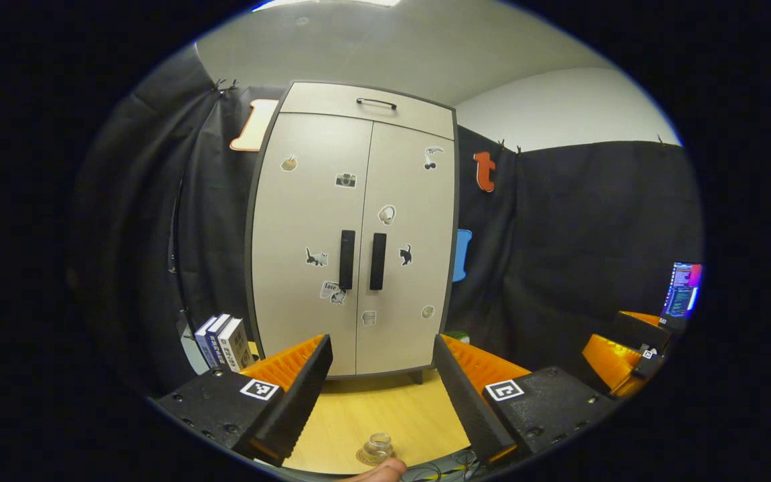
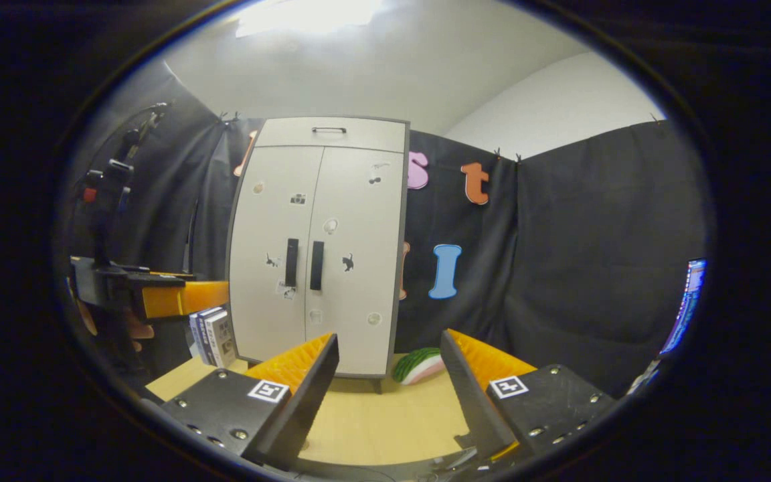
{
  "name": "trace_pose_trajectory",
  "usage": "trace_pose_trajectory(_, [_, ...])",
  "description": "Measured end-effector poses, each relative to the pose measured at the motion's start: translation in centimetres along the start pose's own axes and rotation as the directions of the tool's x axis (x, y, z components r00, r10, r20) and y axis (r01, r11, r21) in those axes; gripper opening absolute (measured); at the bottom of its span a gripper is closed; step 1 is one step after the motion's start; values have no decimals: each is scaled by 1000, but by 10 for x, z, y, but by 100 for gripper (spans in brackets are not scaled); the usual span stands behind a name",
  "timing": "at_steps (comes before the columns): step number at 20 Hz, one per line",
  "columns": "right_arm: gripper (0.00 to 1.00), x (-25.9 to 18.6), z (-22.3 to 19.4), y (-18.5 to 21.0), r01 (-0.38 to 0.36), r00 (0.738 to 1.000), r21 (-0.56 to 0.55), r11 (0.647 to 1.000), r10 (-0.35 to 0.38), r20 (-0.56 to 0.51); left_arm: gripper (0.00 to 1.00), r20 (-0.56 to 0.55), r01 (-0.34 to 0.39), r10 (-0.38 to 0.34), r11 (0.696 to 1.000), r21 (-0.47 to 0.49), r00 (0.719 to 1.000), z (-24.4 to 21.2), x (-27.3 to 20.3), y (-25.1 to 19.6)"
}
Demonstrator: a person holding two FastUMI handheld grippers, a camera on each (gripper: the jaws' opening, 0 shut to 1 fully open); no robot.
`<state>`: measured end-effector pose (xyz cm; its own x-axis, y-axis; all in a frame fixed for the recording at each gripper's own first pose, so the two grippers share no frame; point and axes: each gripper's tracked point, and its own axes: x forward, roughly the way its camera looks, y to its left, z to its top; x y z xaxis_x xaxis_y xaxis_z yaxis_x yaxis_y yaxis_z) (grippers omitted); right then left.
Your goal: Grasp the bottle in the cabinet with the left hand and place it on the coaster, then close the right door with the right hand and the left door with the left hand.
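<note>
cabinet (image 1: 355,234): upright at back of table (image 1: 385,408), both doors shut, two dark handles side by side at the centre seam; stickers on both doors; drawer with handle on top.
left door (image 1: 308,241): flush with frame, looks closed.
right door (image 1: 407,244): flush too, seam tight against left door.
bottle (image 1: 377,447): small clear jar-like bottle, standing upright on the coaster (image 1: 367,458) at near table edge, low in left gripper view; well apart from cabinet, so placing step looks done.
hand (image 1: 380,472): tip of a finger or thumb just below bottle, at very bottom of view; touching or not, cannot tell.
left gripper (image 1: 380,395): fingers spread wide, nothing between them; pulled back from cabinet, aimed at door seam, bottle below and between the fingers but not gripped.
right gripper (image 2: 387,395): fingers spread wide, empty; held back from cabinet, facing it slightly from the right; also seen at far right of left gripper view.
task stage: judged finished or nearly so, bottle out on coaster and both doors shut; grippers backed off probably because nothing left to push.
books (image 1: 223,341): upright row left of cabinet, against its side.
watermelon slice (image 2: 419,365): on table at cabinet's right foot, clear of door swing.
monitor (image 1: 683,289): lit, far right edge.
risk: bottle sits near table edge, close to hand; careless withdrawal could knock it.
</note>
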<state>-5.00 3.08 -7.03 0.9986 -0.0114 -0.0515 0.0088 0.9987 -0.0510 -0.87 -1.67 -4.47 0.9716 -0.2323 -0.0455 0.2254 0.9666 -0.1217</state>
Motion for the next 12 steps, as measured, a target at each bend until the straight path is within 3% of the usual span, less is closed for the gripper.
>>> trace_pose_trajectory(1, [94, 2, 0, 3, -1, 1000, 0, 1000, 1, 1, 96, 14, 2, -2, 1000, 6, 1000, 2, 2, 1])
trace_pose_trajectory(5, [94, 13, 3, 17, -3, 1000, -2, 1000, 3, 7, 92, -7, 23, -23, 1000, 16, 1000, -8, 8, 4])
trace_pose_trajectory(8, [93, 22, 0, 29, -13, 1000, -13, 1000, 13, -2, 96, 20, 42, -42, 999, 24, 999, -6, 15, 7])
trace_pose_trajectory(12, [91, 33, 4, 40, -15, 1000, -15, 1000, 15, -5, 96, -22, 54, -54, 998, -23, 998, -19, 18, 16])
